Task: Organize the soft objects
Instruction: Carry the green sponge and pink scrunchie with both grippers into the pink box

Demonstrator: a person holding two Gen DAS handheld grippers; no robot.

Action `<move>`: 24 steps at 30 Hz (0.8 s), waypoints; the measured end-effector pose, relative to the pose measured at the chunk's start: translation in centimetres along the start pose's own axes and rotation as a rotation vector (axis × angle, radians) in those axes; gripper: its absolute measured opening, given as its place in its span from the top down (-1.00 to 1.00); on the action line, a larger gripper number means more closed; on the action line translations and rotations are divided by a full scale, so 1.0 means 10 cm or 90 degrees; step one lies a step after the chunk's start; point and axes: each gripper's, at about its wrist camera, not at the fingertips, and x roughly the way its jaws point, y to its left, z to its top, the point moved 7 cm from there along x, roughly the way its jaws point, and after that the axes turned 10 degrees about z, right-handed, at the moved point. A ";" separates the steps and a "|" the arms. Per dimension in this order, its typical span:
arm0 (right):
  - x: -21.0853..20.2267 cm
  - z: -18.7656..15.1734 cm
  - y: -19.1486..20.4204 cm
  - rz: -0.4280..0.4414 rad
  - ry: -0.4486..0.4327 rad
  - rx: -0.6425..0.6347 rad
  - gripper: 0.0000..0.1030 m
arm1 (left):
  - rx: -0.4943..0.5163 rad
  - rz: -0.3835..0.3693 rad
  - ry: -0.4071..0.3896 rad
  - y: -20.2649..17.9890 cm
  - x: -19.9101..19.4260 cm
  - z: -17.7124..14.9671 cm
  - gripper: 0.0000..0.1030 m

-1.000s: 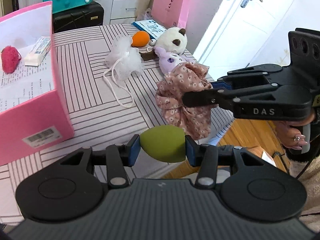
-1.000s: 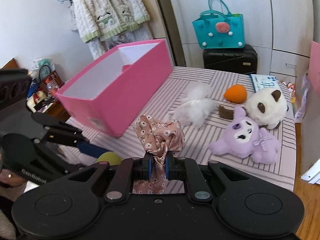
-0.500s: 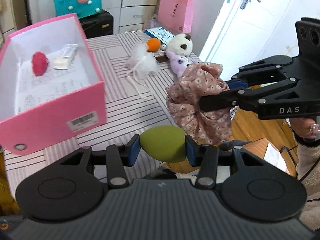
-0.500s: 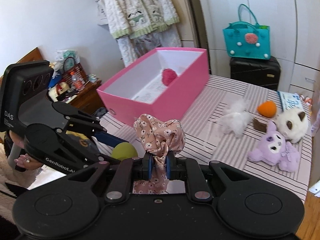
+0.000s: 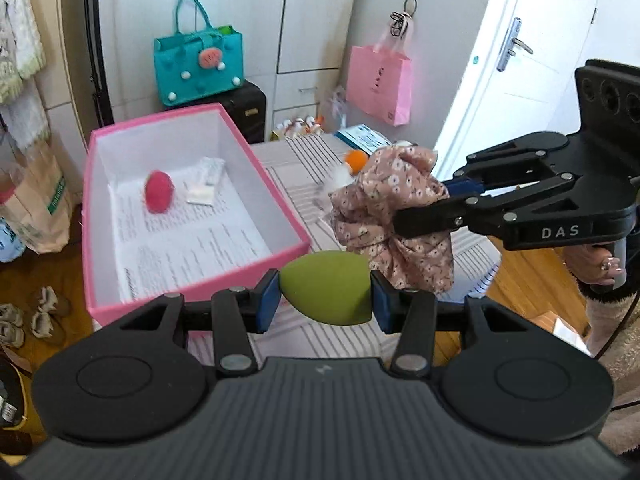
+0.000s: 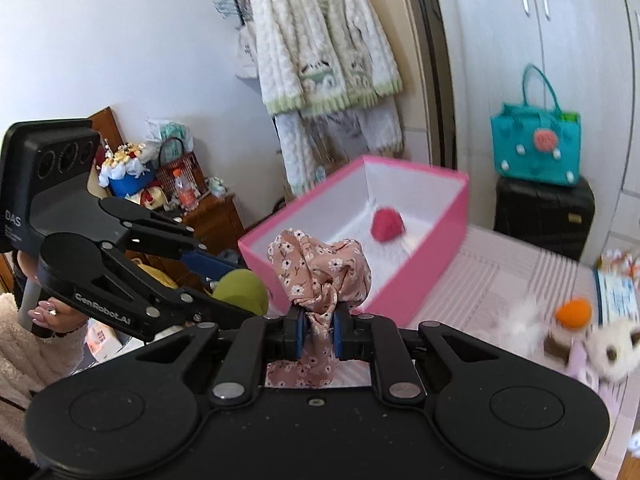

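My left gripper [image 5: 325, 294] is shut on an olive-green egg-shaped sponge [image 5: 326, 286], held in the air in front of the near corner of the pink box [image 5: 192, 280]. To its right, my right gripper [image 6: 318, 330] is shut on a pink floral fabric scrunchie [image 6: 320, 272], which bunches above the pads and hangs below them. The box is open, white inside, and holds a red fuzzy ball [image 5: 159, 191] and a small white packet [image 5: 204, 184]. On the striped table [image 6: 492, 280] lie an orange sponge [image 6: 573, 312], a white mesh pouf [image 6: 520, 322] and plush toys [image 6: 612, 348].
A teal bag [image 5: 198, 68] sits on a black suitcase [image 6: 544, 216] behind the table. A pink paper bag [image 5: 378, 84] hangs by a white door. Knitwear hangs on the wall left of the box. Shoes and paper bags stand on the wooden floor.
Both grippers have risen and drawn back with the sponge and the scrunchie still held. The box's inside has come into full view and the plush toys have slid toward the frame edge.
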 end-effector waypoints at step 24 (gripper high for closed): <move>1.61 0.70 -0.80 -0.073 0.132 -0.247 0.67 | 0.000 0.146 0.129 1.25 1.42 0.52 0.09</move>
